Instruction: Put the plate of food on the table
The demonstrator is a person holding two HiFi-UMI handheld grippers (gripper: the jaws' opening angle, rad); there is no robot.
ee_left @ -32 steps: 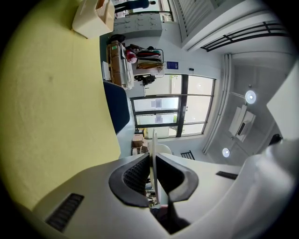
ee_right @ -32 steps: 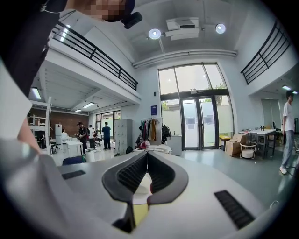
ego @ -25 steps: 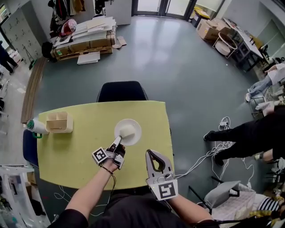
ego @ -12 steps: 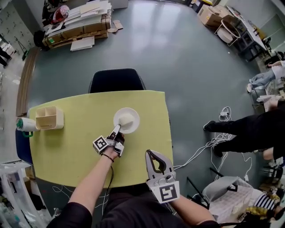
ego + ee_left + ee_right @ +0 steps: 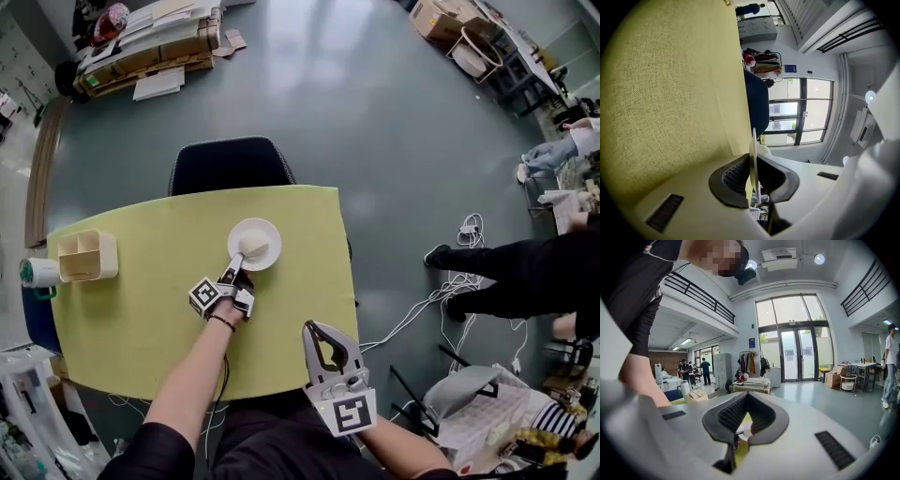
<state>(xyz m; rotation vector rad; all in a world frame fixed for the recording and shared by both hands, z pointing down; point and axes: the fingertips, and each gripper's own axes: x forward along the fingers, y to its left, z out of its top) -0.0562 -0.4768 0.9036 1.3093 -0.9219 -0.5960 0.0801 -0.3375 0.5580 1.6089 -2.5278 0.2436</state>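
While our left gripper (image 5: 232, 273) is clamped on the near rim of the plate (image 5: 268, 233), the food (image 5: 250, 247) sits just beyond its tips, low over the tabletop (image 5: 141, 309); we cannot judge contact. Farther beyond stands a dark chair (image 5: 228, 166), and well to its left a beige organizer (image 5: 86, 256). Only its own view shows the rim edge-on between the pads (image 5: 736, 176). Our right gripper (image 5: 310, 328), closed and empty, hangs nearer us.
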